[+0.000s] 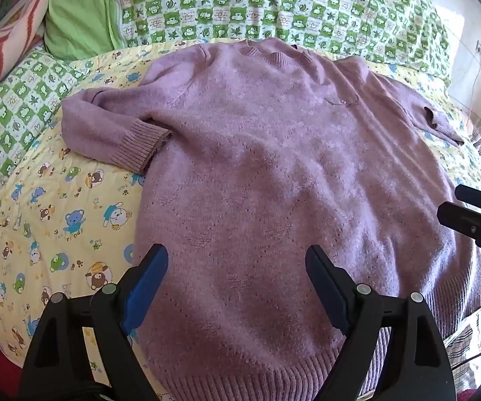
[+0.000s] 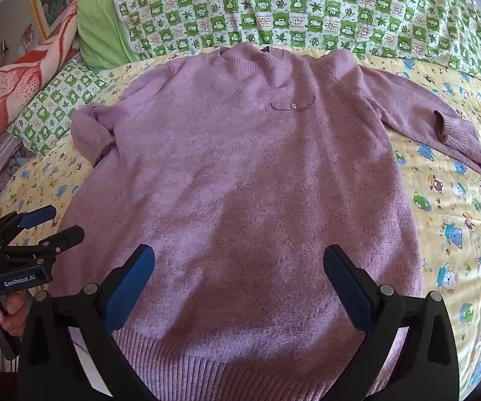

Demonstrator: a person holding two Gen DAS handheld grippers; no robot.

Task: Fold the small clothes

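sweater (image 1: 274,167) flat on quilt (image 1: 56,217); left gripper (image 1: 237,264) and right gripper (image 2: 238,264) released above hem.

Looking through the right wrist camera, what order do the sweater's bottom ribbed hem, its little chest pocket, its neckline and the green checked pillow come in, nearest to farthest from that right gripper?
From the right gripper:
1. Ribbed hem, just below the open fingertips, nearest the camera.
2. Chest pocket, up the sweater, slightly right of centre.
3. Neckline, at the sweater's top edge.
4. Green checked pillow, behind the neckline, across the head of the bed.
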